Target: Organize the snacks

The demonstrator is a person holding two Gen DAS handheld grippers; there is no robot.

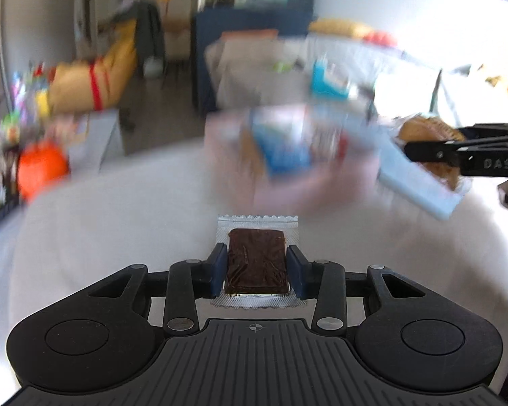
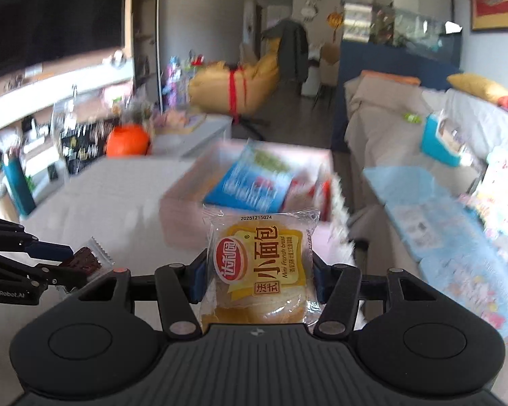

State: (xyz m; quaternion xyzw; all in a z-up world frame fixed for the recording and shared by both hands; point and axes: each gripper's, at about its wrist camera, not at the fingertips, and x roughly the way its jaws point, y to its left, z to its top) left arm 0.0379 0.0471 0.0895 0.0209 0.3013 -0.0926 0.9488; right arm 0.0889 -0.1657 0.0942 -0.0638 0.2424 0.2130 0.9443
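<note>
Left wrist view shows the left gripper (image 1: 256, 267) clenched on a brown snack bar (image 1: 256, 258) in a clear wrapper, blue pads pressing both long edges, held clear above the pale table (image 1: 118, 223). Right wrist view shows the right gripper (image 2: 259, 275) grasping a bread packet (image 2: 259, 267), yellow label facing the camera, its sides pinched between the pads. Both snacks look picked up and in carry, so the step in hand is likely the transfer to the pink box (image 2: 186, 186) just ahead on the table. That box already holds a blue packet (image 2: 254, 182) and something red beside it, blurred, so free room is hard to judge. The next move calls for bringing each gripper over the open box in turn, lowering, then letting go; the two grippers sit near each other and could bump if they go together. Further off, an orange round thing (image 2: 127, 140) and bottles crowd the left shelf, a sofa (image 2: 389, 115) with a blue mat (image 2: 440, 223) lies to the right, and a yellow chair (image 2: 233, 88) stands beyond
</note>
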